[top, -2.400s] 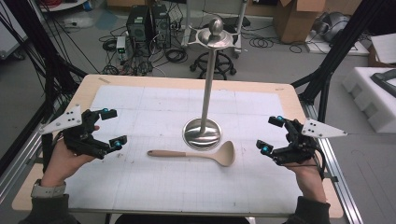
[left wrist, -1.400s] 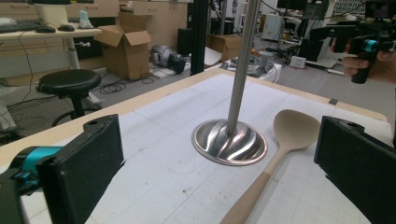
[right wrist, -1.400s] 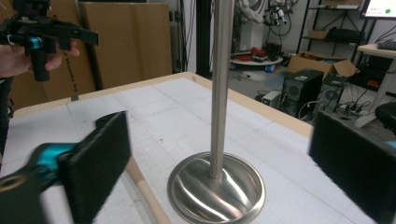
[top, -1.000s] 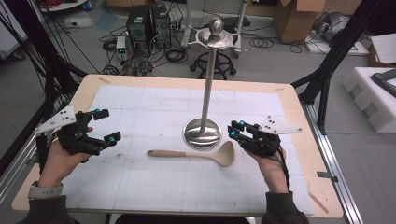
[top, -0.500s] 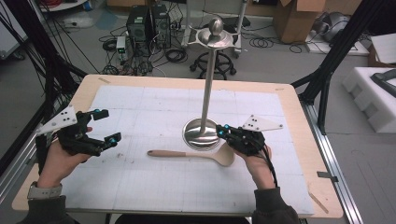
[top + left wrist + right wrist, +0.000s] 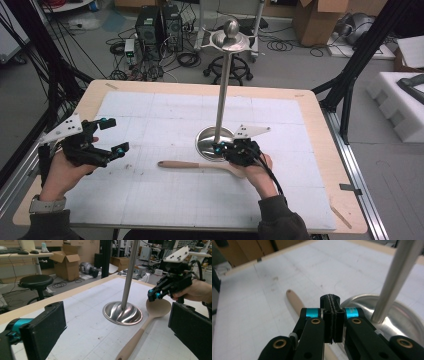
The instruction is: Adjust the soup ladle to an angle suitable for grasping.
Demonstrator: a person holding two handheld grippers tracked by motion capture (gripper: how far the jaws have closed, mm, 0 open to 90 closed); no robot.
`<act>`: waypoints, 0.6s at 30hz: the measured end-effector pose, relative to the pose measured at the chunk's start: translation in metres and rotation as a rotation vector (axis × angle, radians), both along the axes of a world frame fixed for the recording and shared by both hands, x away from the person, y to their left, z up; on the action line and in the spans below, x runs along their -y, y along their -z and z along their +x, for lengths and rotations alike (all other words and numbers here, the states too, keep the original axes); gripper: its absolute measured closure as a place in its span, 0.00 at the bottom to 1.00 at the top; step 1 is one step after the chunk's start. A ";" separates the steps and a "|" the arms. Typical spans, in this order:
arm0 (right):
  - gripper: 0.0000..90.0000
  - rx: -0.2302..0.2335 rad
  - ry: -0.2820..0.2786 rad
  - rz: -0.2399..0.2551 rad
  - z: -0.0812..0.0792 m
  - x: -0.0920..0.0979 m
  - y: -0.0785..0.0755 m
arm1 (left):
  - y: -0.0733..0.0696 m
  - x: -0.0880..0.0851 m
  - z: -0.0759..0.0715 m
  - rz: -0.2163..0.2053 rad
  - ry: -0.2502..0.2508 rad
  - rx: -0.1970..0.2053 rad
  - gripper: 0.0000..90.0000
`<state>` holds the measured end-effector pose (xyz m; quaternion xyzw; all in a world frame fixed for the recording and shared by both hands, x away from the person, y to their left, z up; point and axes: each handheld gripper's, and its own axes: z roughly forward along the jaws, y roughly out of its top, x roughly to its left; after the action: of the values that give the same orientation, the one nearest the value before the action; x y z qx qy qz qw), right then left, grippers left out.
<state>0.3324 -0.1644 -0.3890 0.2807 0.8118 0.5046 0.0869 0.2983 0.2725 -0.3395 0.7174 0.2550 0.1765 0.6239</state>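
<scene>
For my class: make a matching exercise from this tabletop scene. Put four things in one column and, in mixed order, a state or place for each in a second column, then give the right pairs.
Things
1. left gripper
2. right gripper
3. wooden spoon
4. metal stand

States or places
A. upright on a round base near the table's middle
B. jaws pressed together, above the spoon's bowl
C. jaws wide apart, nothing between them
D. lying flat on the white mat, handle pointing toward the left gripper

Pairs: 1-C, 2-B, 3-D, 4-A
</scene>
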 end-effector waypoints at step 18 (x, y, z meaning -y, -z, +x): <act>1.00 -0.069 -0.052 -0.233 0.007 -0.016 0.023 | 0.003 0.002 0.002 0.006 0.009 -0.018 0.02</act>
<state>0.3394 -0.1487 -0.4116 0.2648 0.8744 0.3990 0.0779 0.2999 0.2707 -0.3426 0.7219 0.2570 0.1680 0.6202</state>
